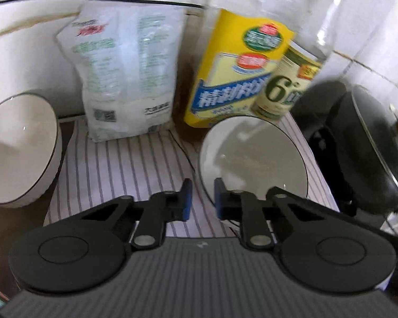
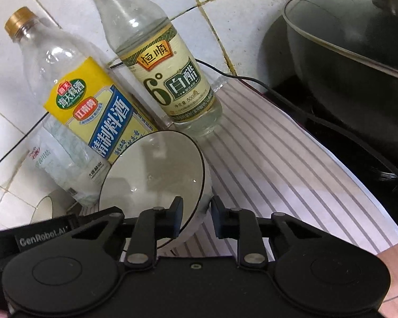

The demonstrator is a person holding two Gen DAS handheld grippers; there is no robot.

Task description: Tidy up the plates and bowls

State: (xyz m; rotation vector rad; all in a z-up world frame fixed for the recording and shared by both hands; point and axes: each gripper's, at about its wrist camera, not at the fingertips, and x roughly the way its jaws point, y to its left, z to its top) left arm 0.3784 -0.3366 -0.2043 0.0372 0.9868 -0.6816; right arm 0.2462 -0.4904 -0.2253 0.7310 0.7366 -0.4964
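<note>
A white bowl with a dark rim (image 1: 254,156) sits on the striped cloth (image 1: 130,164), close in front of my left gripper (image 1: 201,198). The left jaws are open around its near left rim. A second white bowl (image 1: 21,145) stands at the far left, off the cloth. In the right wrist view the bowl (image 2: 151,175) lies between the open jaws of my right gripper (image 2: 196,212), with its near right rim between the fingers. The other bowl (image 2: 43,209) shows small at lower left.
A salt bag (image 1: 124,69), a yellow-label cooking wine bottle (image 1: 233,71) and a white vinegar bottle (image 2: 169,79) stand against the tiled wall. A black lidded wok (image 2: 353,61) sits on a stove at right, with a black cable (image 2: 254,79) along the cloth.
</note>
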